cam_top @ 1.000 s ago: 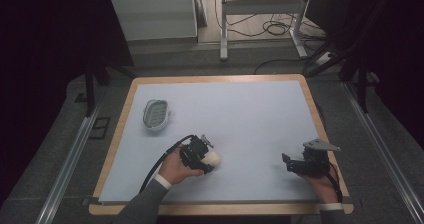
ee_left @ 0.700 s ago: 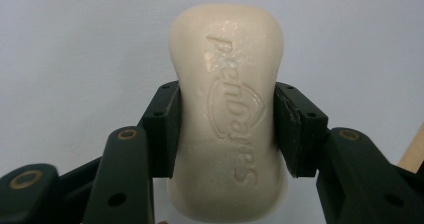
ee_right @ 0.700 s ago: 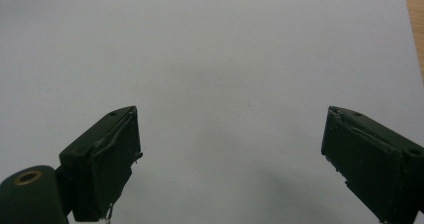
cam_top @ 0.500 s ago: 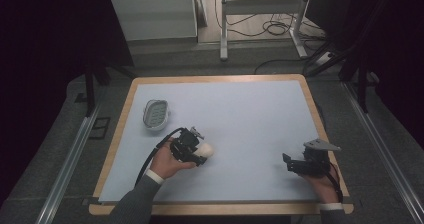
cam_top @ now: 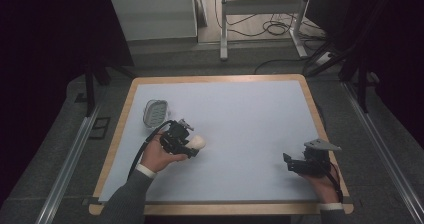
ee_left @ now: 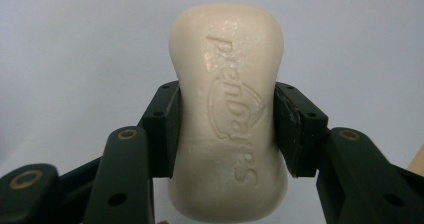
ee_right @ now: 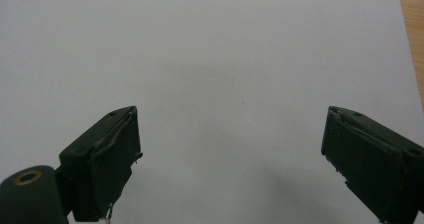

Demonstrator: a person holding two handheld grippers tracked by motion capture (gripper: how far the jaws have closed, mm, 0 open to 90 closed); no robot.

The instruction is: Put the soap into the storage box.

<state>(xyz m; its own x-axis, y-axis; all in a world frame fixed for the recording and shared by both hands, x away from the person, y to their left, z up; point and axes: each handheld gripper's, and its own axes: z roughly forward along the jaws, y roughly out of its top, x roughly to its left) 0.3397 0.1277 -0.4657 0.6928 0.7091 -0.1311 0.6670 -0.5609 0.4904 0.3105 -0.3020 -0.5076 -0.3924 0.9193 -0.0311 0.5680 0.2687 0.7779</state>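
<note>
grip: my left gripper [ee_left: 226, 129] clamps the soap bar [ee_left: 227, 109] by its long sides, off the table [cam_top: 240, 114], near the soap dish [cam_top: 155, 112] | right gripper [ee_right: 230, 154] wide, empty | risk: slick bar squirts out; thin pad contact; tilt worsens it

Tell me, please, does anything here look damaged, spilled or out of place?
Nothing stands out. The left tongs grip the soap bar squarely at its sides, the soap dish lies flat on the table, and nothing looks spilled.
</note>
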